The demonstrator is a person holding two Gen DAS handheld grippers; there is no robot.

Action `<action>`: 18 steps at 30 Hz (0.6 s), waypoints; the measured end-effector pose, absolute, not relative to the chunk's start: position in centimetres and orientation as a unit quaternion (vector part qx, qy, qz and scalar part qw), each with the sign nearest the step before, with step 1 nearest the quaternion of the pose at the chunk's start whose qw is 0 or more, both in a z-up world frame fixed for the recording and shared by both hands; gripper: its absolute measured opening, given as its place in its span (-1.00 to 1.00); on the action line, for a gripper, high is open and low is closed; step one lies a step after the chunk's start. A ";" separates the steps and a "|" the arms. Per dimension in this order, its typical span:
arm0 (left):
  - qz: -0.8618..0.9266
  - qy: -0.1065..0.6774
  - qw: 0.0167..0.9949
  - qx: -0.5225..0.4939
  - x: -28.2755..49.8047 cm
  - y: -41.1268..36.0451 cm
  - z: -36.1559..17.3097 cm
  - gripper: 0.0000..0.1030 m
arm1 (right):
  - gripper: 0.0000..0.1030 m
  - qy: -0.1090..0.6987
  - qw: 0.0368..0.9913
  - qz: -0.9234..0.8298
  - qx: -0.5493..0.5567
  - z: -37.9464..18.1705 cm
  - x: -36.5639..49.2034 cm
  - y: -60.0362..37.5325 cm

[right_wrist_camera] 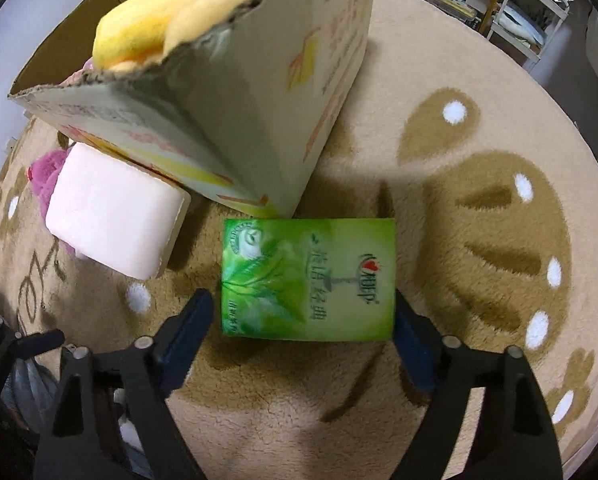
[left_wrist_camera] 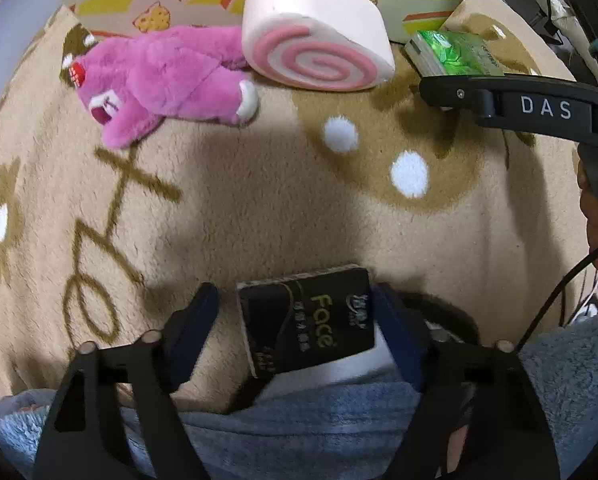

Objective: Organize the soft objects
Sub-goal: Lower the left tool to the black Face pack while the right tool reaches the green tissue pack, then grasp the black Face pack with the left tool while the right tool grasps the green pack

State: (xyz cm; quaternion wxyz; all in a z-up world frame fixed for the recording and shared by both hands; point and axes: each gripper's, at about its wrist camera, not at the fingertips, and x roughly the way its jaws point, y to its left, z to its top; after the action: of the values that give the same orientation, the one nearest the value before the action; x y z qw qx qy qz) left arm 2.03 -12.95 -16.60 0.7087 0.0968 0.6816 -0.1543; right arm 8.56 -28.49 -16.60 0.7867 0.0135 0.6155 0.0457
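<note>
A black "Face" tissue pack (left_wrist_camera: 309, 316) lies between the fingers of my left gripper (left_wrist_camera: 299, 316), which is open; the right finger touches it and the left stands apart. A green tissue pack (right_wrist_camera: 309, 278) lies on the rug between the open fingers of my right gripper (right_wrist_camera: 303, 316), with small gaps on both sides. It also shows in the left wrist view (left_wrist_camera: 453, 54), under the right gripper's arm (left_wrist_camera: 539, 108). A pink plush bear (left_wrist_camera: 167, 80) and a pink swirl roll cushion (left_wrist_camera: 315, 40) lie by the cardboard box (right_wrist_camera: 259, 120).
The box stands on the beige patterned rug (right_wrist_camera: 479, 220) and holds a yellow plush (right_wrist_camera: 147, 28). A blue-grey fluffy fabric (left_wrist_camera: 299, 420) lies under my left gripper. Shelving (right_wrist_camera: 531, 12) stands beyond the rug's far edge.
</note>
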 end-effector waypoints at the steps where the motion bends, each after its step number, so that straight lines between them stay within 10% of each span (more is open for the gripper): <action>1: -0.155 0.683 0.708 0.094 2.0 -13.0 -16.6 0.27 | 0.52 0.615 0.787 0.046 0.013 -16.6 8.5 -28.5; 18: -0.134 0.618 0.763 0.133 1.5 -12.7 -12.6 0.24 | 0.51 0.582 0.810 0.056 0.044 -13.2 5.6 -31.1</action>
State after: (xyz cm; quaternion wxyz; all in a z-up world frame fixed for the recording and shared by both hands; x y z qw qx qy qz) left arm 1.48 -12.67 -12.58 0.7633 0.1333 0.6178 -0.1340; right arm 5.61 -31.07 -13.18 0.8101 0.0436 0.5820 0.0561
